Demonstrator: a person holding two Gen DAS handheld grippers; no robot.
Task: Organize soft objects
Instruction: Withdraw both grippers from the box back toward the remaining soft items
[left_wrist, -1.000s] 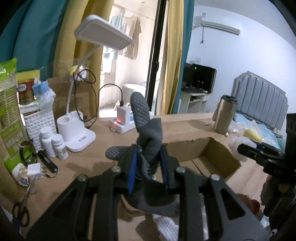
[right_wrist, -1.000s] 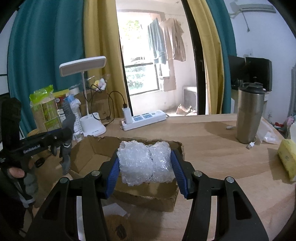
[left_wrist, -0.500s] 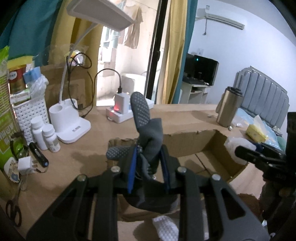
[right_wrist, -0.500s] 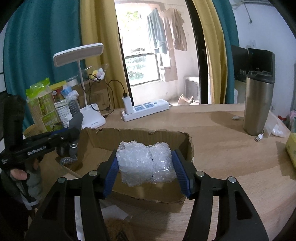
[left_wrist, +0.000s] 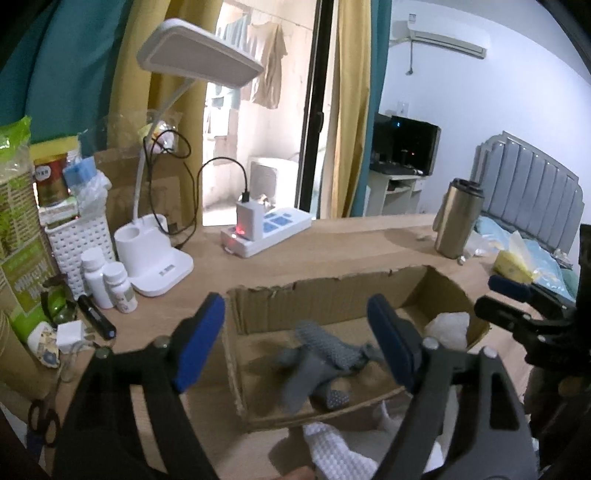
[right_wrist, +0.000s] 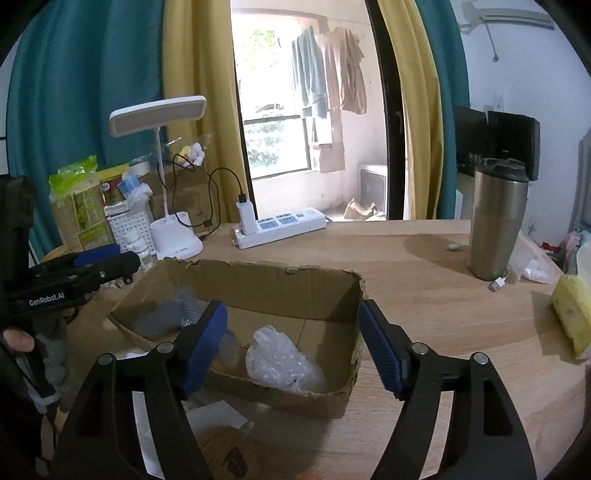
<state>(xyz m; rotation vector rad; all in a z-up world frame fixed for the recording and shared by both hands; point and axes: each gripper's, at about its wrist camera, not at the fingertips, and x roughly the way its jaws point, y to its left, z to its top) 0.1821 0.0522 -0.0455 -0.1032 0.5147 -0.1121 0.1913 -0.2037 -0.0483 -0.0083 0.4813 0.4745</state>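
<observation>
Both items lie in the cardboard box (right_wrist: 332, 291).
My left gripper (left_wrist: 295, 343) gapes wide above the grey glove (left_wrist: 317, 365); my right gripper (right_wrist: 291, 343) gapes wide over the bubble wrap (right_wrist: 282, 363).

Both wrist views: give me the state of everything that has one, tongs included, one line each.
Left tongs: open, empty, over the box.
Right tongs: open, empty, over the box.
Box: open-topped, torn rim, on the desk.
Glove: lying loose in the box.
Bubble wrap: crumpled, lying in the box.
Charger: plugged into the power strip, red light on.
Tumbler: upright, lid on.
</observation>
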